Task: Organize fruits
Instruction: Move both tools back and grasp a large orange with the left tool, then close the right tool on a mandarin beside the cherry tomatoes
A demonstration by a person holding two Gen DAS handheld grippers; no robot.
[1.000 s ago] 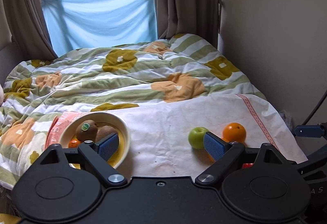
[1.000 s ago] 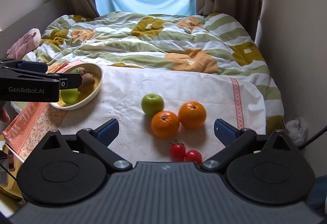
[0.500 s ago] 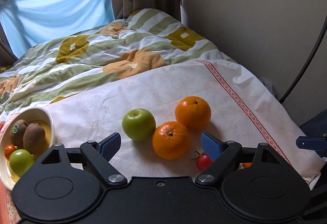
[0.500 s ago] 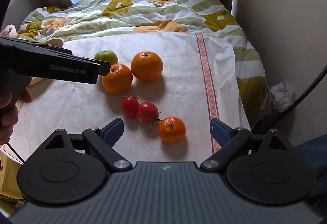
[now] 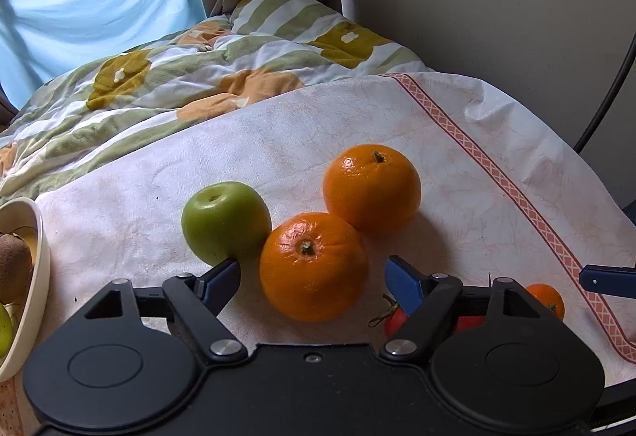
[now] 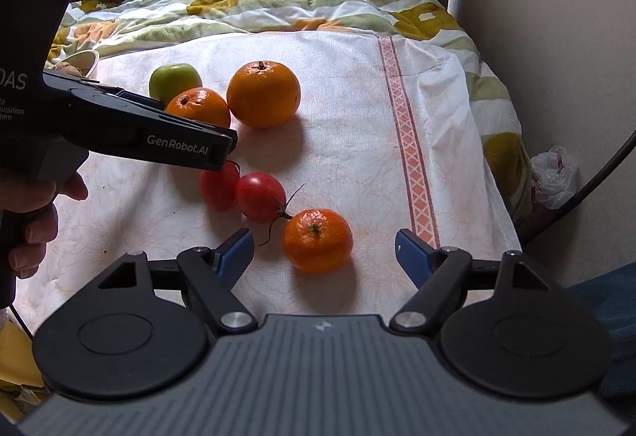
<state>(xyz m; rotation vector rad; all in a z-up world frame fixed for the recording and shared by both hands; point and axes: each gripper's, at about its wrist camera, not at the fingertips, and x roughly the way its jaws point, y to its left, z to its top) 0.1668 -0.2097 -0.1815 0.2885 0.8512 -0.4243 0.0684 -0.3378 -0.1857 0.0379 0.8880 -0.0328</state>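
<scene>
On a white cloth (image 5: 357, 117) over the bed lie a green apple (image 5: 224, 221), two big oranges, two red tomatoes (image 6: 260, 197) and a small mandarin (image 6: 318, 241). My left gripper (image 5: 314, 279) is low over the nearer orange (image 5: 314, 265). That orange sits between its closing jaws, and a gap shows at each blue pad. The other orange (image 5: 371, 187) rests just behind. My right gripper (image 6: 324, 255) straddles the mandarin; its jaws are closing too, and the pads stand clear of it.
A cream bowl (image 5: 39, 257) holding kiwis (image 5: 14, 269) and a green fruit sits at the cloth's left edge. A flowered duvet (image 5: 198, 78) lies behind, and a wall (image 5: 497, 18) and a cable run along the right. A hand (image 6: 31, 221) holds the left gripper's handle.
Both grippers have dropped closer to the fruit. The left view swung from the bowl rightward onto the oranges. Both pairs of jaws have narrowed.
</scene>
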